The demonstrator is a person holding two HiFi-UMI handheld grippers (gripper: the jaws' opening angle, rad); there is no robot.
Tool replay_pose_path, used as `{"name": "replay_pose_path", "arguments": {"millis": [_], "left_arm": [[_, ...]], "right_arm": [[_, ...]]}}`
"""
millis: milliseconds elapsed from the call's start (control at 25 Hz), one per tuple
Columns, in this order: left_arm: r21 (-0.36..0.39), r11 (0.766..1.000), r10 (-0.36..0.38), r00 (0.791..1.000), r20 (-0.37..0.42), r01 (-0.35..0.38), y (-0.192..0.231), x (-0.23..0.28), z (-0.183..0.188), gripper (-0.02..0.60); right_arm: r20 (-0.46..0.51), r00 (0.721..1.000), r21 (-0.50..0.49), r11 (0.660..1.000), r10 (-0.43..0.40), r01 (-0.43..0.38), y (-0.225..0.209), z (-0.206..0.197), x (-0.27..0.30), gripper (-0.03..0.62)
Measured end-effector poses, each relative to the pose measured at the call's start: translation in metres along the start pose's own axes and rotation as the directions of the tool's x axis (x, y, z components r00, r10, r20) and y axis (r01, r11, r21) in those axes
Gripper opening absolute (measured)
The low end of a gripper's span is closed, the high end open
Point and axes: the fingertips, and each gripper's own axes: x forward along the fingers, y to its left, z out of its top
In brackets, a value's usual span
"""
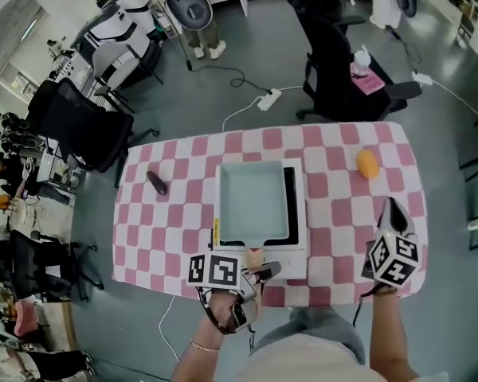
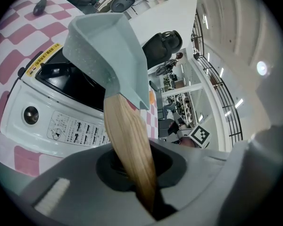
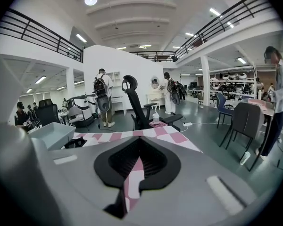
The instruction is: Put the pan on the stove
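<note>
A pale teal square pan [image 1: 253,201] with a wooden handle [image 1: 256,255] sits over the black top of the white stove [image 1: 300,213] at the table's middle. My left gripper [image 1: 259,267] is shut on the handle's end, at the table's near edge. In the left gripper view the pan [image 2: 108,46] stands tilted above the stove's [image 2: 52,121] glass, and the handle [image 2: 129,145] runs down into the left gripper [image 2: 146,192]. Whether the pan touches the glass I cannot tell. My right gripper [image 1: 391,205] hovers over the table's right near corner, shut and holding nothing [image 3: 132,182].
The pink-and-white checked table [image 1: 167,237] carries an orange fruit [image 1: 368,163] at the far right and a dark tool [image 1: 157,182] at the far left. A black office chair [image 1: 334,62] and a power strip [image 1: 269,99] lie beyond the table. People stand in the hall.
</note>
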Motion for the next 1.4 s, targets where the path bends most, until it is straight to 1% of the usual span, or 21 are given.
{"name": "replay_pose_path", "arguments": {"millis": [480,720,920,1400], "left_arm": [[0.009,1.000,0.001,1.000,-0.013,-0.001,0.007,0.003,0.001,0.032],[0.030,0.999,-0.019,1.000,-0.024,0.020,0.013,0.001,0.001,0.032],[0.049,0.999,-0.018,0.999,-0.033,0.019,0.018,-0.001,0.001,0.032],[0.017,0.996,-0.088,0.996,-0.034,0.088,0.021,0.002,-0.001,0.028]], "right_arm": [[-0.023,1.000,-0.008,1.000,0.006,-0.007,0.005,-0.008,0.003,0.009],[-0.032,0.999,-0.017,1.000,0.020,-0.020,0.013,-0.011,0.004,0.009],[-0.034,0.999,-0.023,0.999,0.033,-0.033,0.018,-0.010,0.003,0.009],[-0.048,0.997,-0.051,0.997,0.061,-0.064,0.035,-0.014,0.002,0.009]]}}
